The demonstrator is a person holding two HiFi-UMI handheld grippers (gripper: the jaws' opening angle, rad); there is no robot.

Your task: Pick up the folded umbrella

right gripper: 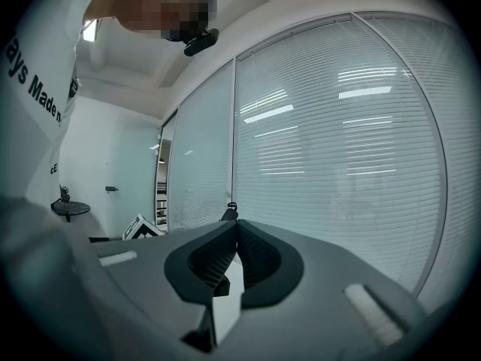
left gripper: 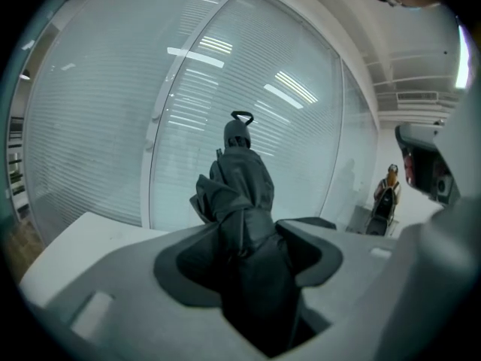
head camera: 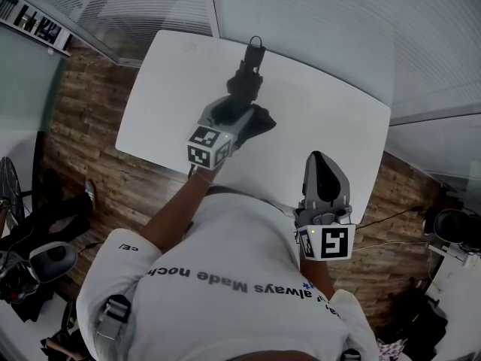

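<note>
White desk (head camera: 323, 126) below: left gripper (left gripper: 248, 258) jaws clamp the black folded umbrella (left gripper: 239, 179) (crumpled fabric, strap loop at 12 o'clock) over it; right gripper (right gripper: 237, 235) jaws closed, empty.

Folded umbrella (left gripper: 242, 201), between the left gripper (left gripper: 248, 235) fingers: plain matte black, fabric and top loop alike. Left gripper shell: light grey. Its pads (left gripper: 188, 265), either side of the umbrella: dark grey, near black. Right gripper (right gripper: 236, 228): same light grey shell, pads (right gripper: 213, 260) black with fine ribbing. Left cube (head camera: 208, 146) and right cube (head camera: 329, 242), behind the fingers: white faces, black square markers. Table (head camera: 323, 119) under the fingertips: plain white. Floor (head camera: 83, 111): brown wood planks. Blinds (right gripper: 353, 126) ahead of the fingertips: pale grey-white horizontal slats. Shirt (head camera: 225, 262): white, dark lettering.
</note>
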